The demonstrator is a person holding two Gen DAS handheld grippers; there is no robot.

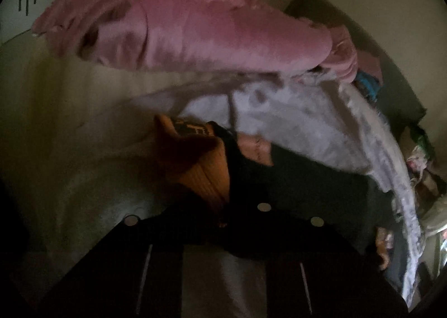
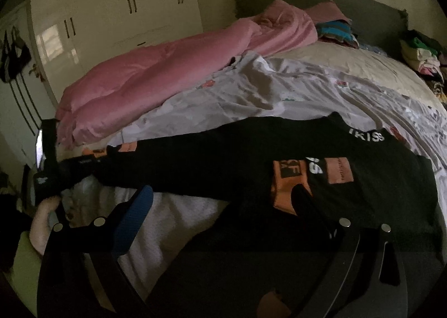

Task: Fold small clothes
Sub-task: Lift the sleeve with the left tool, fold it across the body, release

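A black garment with orange ribbed cuffs and white lettering [image 2: 251, 167] is lying stretched across a bed, over a white sheet with a faint printed pattern [image 2: 279, 94]. A crumpled pink blanket [image 2: 156, 77] is lying beyond it toward the far side of the mattress, and a pile of mixed folded clothes [image 2: 419, 55] is sitting near the dark headboard [image 2: 335, 2].

The left gripper [image 1: 220, 206] is pinching one end of the black garment: its fingers are closed on the dark fabric just beside an orange cuff [image 1: 201, 172], with the cloth bunching between them. In the right wrist view this gripper is appearing at the far left end of the garment, a person's hand [image 2: 46, 217] below it.

The right gripper [image 2: 223, 211] is standing with its fingers spread apart, the blue-padded finger [image 2: 134, 223] over the sheet and the other finger resting by the garment's orange patch [image 2: 287, 181], not clamping anything.
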